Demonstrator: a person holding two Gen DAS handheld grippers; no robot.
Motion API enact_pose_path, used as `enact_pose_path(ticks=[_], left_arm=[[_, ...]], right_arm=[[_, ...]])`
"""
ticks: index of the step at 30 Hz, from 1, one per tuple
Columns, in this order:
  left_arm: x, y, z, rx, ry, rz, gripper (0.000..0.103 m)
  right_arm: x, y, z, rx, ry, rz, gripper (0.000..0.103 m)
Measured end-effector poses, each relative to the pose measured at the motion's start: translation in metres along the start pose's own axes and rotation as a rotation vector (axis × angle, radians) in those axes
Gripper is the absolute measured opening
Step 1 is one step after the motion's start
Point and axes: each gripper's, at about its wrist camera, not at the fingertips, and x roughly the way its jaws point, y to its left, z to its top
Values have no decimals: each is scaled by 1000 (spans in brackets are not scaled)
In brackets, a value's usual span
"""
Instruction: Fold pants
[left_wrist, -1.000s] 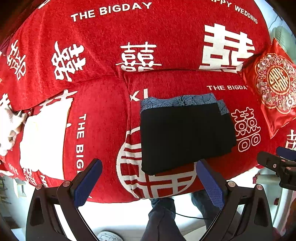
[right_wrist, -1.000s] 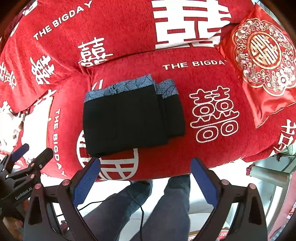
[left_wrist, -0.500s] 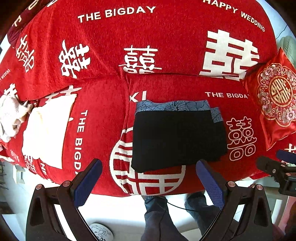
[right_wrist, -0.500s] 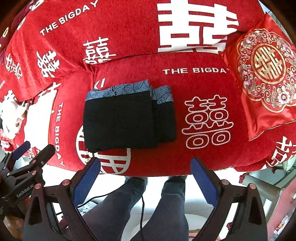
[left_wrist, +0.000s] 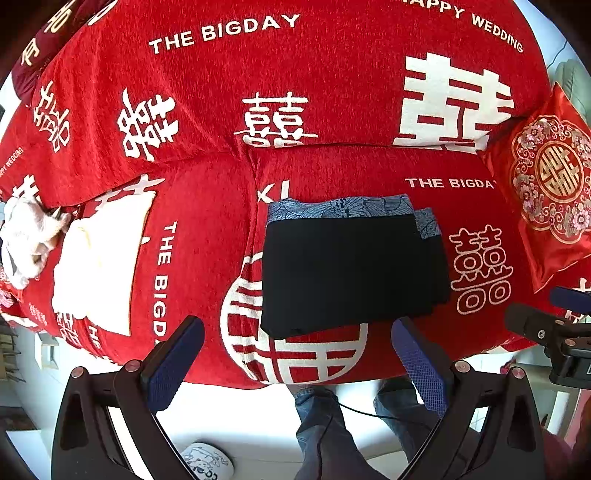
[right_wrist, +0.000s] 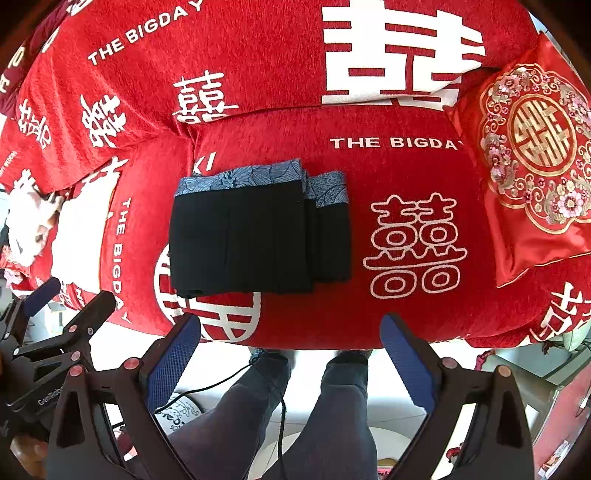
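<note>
Left hand-held gripper (left_wrist: 295, 354): black frame with two blue textured pads, spread wide apart, nothing between them. It hangs off the front edge of the sofa seat, clear of the cloth.
Left pads (left_wrist: 173, 363): both bare; neither touches the garment.
Right hand-held gripper (right_wrist: 290, 354): same build, jaws set wide, nothing held. It also sits in front of the seat edge, above the person's legs.
Right gripper in the left view (left_wrist: 546, 328): visible at the right border, near the seat's front corner.
Left gripper in the right view (right_wrist: 55, 325): visible at the left border, low beside the seat.
Folded black pants with a blue patterned waistband (left_wrist: 351, 262): lying flat on the seat cushion as a compact rectangle, waistband edge toward the backrest. A narrower under-layer sticks out on the right side. The near edge overlaps a white circular print on the cover.
Pants in the right view (right_wrist: 258, 232): same rectangle, left of a white outlined character print, apart from both grippers.
Red sofa cover with white lettering and characters (left_wrist: 207, 229): spans seat and backrest.
Red satin cushion with gold embroidered medallion (right_wrist: 535, 155): rests at the right end of the seat, well apart from the pants.
White cloth heap (left_wrist: 26, 236): lies at the left end of the seat.
Person's legs in dark trousers (right_wrist: 258, 417): below the seat edge, between the right gripper's fingers in that view.
</note>
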Motion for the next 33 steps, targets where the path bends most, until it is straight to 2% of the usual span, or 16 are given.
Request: enact_pose_path(ticks=[19, 33], left_arm=[[-6, 0, 2, 10, -12, 2, 102], [-5, 2, 1, 0, -3, -6, 102]], right_arm=[[-6, 17, 3, -62, -24, -44, 98], [-3, 23, 4, -81, -15, -41, 98]])
